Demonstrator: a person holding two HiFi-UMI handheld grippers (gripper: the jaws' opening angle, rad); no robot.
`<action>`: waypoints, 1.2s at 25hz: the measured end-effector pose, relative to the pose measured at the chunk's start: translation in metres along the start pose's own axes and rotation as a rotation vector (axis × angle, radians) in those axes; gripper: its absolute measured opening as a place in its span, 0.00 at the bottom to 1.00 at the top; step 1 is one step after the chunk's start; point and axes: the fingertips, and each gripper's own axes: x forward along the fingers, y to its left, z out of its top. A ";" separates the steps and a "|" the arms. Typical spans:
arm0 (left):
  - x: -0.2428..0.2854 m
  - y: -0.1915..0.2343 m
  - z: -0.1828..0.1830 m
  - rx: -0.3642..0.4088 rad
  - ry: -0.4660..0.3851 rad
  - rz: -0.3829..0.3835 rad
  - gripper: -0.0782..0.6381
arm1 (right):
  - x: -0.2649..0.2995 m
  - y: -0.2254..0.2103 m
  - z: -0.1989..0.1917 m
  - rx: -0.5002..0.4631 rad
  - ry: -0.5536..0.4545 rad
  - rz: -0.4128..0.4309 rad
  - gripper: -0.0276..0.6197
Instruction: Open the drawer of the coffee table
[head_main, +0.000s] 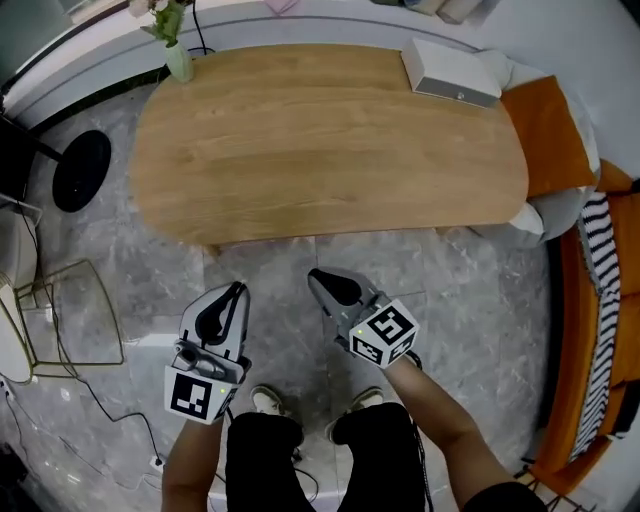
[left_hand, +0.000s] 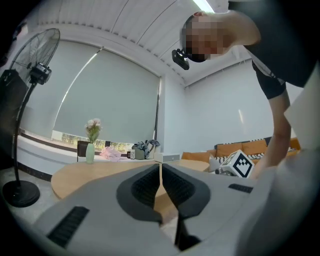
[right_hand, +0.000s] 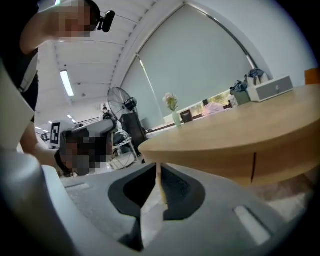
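Note:
The oval wooden coffee table (head_main: 330, 140) fills the upper middle of the head view, and its top hides the drawer from above. In the right gripper view the table (right_hand: 240, 135) shows a wooden front panel (right_hand: 280, 162) under its edge, with a vertical seam. Both grippers hang over the floor just in front of the table's near edge, apart from it. My left gripper (head_main: 238, 290) (left_hand: 160, 172) is shut with nothing between its pads. My right gripper (head_main: 315, 275) (right_hand: 159, 172) is shut and empty too, pointing at the table's front panel.
A white box (head_main: 450, 72) lies at the table's far right corner and a vase with flowers (head_main: 178, 60) at its far left. An orange sofa (head_main: 610, 300) runs along the right. A fan base (head_main: 82, 170) and a wire frame (head_main: 70, 315) stand left. The person's feet (head_main: 270, 402) are behind the grippers.

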 end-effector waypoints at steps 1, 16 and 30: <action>0.002 0.001 -0.019 0.001 0.003 -0.006 0.13 | 0.009 -0.007 -0.013 0.000 -0.001 0.029 0.08; 0.022 0.019 -0.179 0.172 -0.091 -0.112 0.13 | 0.114 -0.079 -0.093 0.257 -0.197 0.334 0.45; -0.008 0.040 -0.182 0.109 -0.122 -0.030 0.13 | 0.140 -0.093 -0.051 0.545 -0.398 0.398 0.45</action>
